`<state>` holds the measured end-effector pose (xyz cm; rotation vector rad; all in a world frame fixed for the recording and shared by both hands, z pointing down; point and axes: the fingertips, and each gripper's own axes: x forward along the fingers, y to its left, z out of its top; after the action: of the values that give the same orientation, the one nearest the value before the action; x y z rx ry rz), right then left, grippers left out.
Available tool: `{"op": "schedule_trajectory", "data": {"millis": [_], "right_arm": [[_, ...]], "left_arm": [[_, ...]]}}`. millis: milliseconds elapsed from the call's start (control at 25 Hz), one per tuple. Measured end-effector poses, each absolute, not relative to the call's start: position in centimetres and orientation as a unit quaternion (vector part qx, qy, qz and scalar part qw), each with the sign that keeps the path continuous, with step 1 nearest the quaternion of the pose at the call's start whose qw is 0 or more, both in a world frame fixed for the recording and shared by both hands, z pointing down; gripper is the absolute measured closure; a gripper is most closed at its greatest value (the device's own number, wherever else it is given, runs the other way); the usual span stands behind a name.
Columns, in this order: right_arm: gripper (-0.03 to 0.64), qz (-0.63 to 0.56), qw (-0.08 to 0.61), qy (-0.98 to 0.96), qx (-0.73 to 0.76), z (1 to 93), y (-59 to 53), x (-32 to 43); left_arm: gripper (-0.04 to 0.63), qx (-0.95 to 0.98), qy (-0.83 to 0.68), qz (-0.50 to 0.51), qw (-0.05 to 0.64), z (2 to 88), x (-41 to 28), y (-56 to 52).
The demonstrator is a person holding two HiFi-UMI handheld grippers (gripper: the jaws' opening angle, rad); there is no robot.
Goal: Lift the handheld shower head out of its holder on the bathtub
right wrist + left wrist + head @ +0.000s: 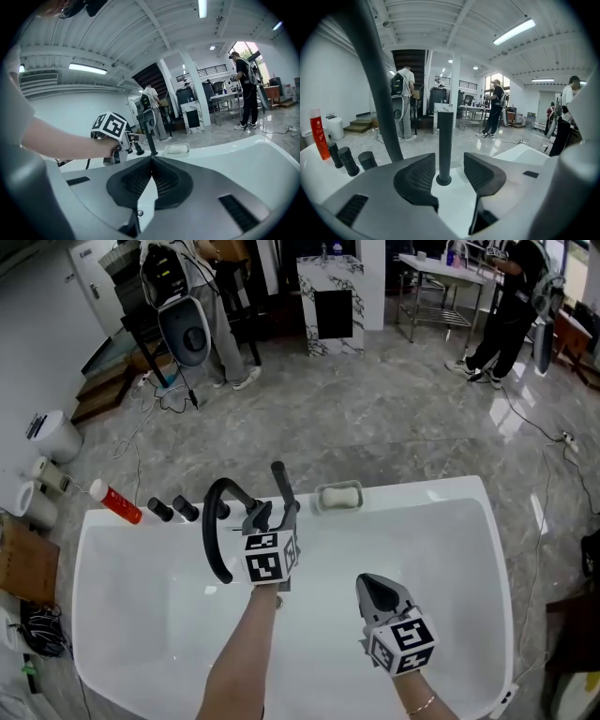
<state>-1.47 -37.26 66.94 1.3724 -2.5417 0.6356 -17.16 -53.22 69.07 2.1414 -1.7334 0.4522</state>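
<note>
White bathtub (422, 495), its rim carrying one upright black shower head (444, 136) in its holder, one arched spout (216, 531), three black knobs (347, 161), one red bottle (318, 133) and one soap dish (339, 496). Two claws: the left claw (449, 164) is released, its jaws apart either side of the shower head without touching it. The right claw (151, 161) is clenched and empty.

Head view: high above the glossy white bathtub (441, 521), facing steeply down, with the grey polished floor (375, 418) and the room across the top. Left gripper view: low and very near the tub's far rim, facing roughly level out into the room; slim black upright shower handle (444, 140) dead ahead, close. Right gripper view: further back over the tub, facing the same rim. All three share that handle (279, 486) (150, 138). Head and right share the white rounded soap dish (339, 496) (177, 149). Head and left share the red bottle (118, 503) (318, 133).
</note>
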Motion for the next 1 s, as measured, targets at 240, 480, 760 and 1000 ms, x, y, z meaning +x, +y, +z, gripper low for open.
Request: {"op": "schedule_trajectory", "data": {"millis": [240,480,760,1000], "right_arm": [[0.610,0.225,0.094,-0.851,0.465,68.6,-38.5,-1.5],[0.611,0.232,0.097,-0.851,0.461,69.8,-39.1,-2.6],[0.611,0.237,0.102,-0.851,0.458,70.4,-39.0,-2.7],[0.611,0.240,0.104,-0.849,0.459,70.8,-38.9,-2.5]], "left_arm": [[0.387,0.755,-0.609,0.169,0.175,70.7,-17.1,-56.0],[0.374,0.754,-0.605,0.182,0.181,72.4,-17.0,-58.3],[0.362,0.749,-0.603,0.205,0.181,73.8,-16.7,-59.7],[0.389,0.745,-0.608,0.207,0.179,74.1,-17.0,-60.4]]}}
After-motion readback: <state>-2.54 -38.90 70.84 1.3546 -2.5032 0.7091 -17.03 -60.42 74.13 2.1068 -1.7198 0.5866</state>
